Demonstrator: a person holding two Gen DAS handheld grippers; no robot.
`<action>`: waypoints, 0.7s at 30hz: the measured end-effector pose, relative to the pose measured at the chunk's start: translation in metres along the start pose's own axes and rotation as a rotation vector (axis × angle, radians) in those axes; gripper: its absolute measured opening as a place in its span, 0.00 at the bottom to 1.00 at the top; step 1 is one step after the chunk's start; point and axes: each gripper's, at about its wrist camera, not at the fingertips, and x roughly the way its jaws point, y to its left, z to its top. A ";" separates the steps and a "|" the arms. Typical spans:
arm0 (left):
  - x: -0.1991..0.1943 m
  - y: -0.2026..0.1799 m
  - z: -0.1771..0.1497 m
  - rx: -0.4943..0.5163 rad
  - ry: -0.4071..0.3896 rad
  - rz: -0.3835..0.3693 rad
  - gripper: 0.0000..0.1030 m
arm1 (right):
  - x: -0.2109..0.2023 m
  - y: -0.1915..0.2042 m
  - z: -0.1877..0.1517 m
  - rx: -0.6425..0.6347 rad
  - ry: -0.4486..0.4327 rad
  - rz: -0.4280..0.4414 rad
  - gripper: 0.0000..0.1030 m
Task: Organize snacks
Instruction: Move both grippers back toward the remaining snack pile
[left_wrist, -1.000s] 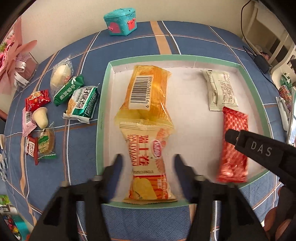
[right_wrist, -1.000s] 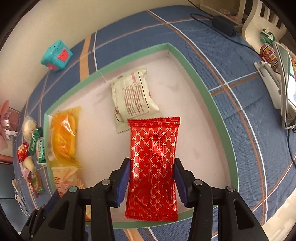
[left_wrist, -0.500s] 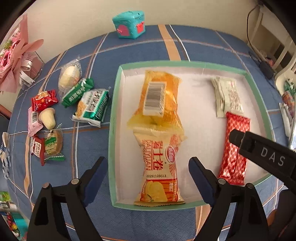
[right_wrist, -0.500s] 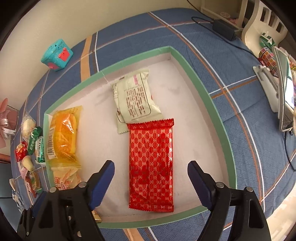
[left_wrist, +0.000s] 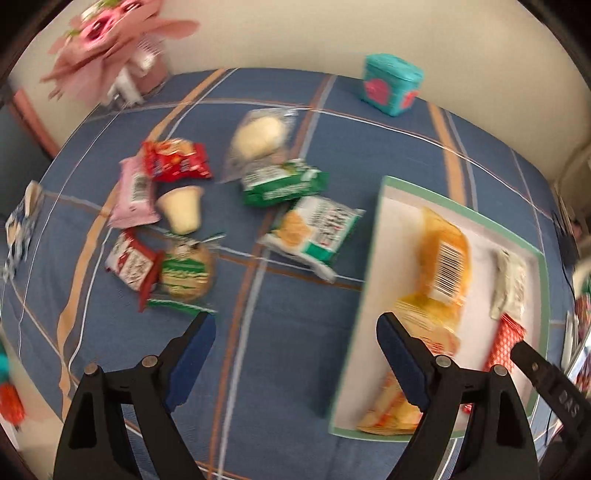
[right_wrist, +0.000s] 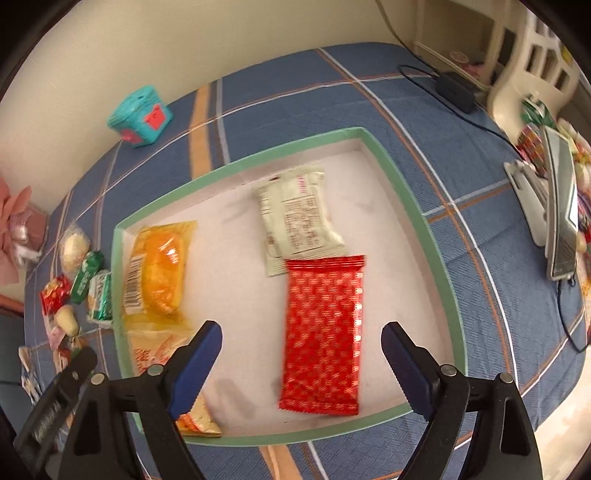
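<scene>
Left hand's closest to the loose snacks

Left gripper (left_wrist: 295, 339), fingers wide and empty, hangs over bare tabletop (left_wrist: 280, 369); green-white packet (left_wrist: 314, 230) lies just ahead, angled. Right gripper (right_wrist: 301, 345), opening with nothing gripped, straddles the red packet (right_wrist: 323, 332) lying in the tray (right_wrist: 428, 236).

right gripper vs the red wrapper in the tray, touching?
Apart. The right wrist view shows the right gripper with jaws opening, and bare tray floor between each pad and the red wrapper.
</scene>
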 end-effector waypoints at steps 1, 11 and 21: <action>0.001 0.009 0.003 -0.025 0.006 0.002 0.87 | -0.001 0.004 0.000 -0.012 -0.003 0.000 0.88; -0.001 0.047 0.008 -0.120 0.012 0.016 0.87 | -0.007 0.045 -0.006 -0.122 -0.024 0.005 0.88; 0.001 0.042 0.006 -0.116 0.024 0.007 0.91 | -0.002 0.046 -0.007 -0.130 -0.026 -0.001 0.89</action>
